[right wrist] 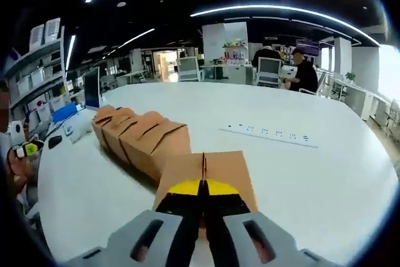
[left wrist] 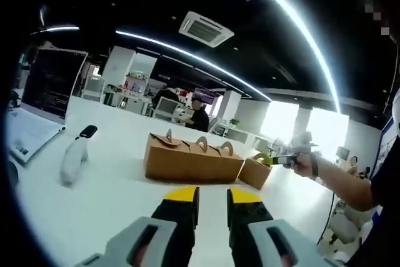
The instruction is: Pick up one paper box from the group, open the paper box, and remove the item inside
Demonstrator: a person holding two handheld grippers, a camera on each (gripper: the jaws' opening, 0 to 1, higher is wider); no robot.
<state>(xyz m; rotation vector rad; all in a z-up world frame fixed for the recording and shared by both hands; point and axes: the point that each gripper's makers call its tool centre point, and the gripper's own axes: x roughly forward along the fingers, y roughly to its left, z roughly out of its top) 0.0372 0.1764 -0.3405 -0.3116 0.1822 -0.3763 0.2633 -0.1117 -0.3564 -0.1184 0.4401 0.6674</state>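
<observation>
My right claw (right wrist: 202, 199) is pressed together on the upright handle flap of the nearest paper box (right wrist: 206, 176), which sits on the white table (right wrist: 300, 179) at the end of the row of brown boxes (right wrist: 139, 134). My left claw (left wrist: 212, 203) hovers over the table short of that row (left wrist: 187, 157), its jaws slightly apart and holding nothing. A laptop (left wrist: 40, 101) stands open at the far left.

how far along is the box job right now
Early. The right gripper is shut on the handle flap of the end paper box, set apart from the row of boxes. The left gripper hangs free. Opening the box and removing the item remain.
</observation>
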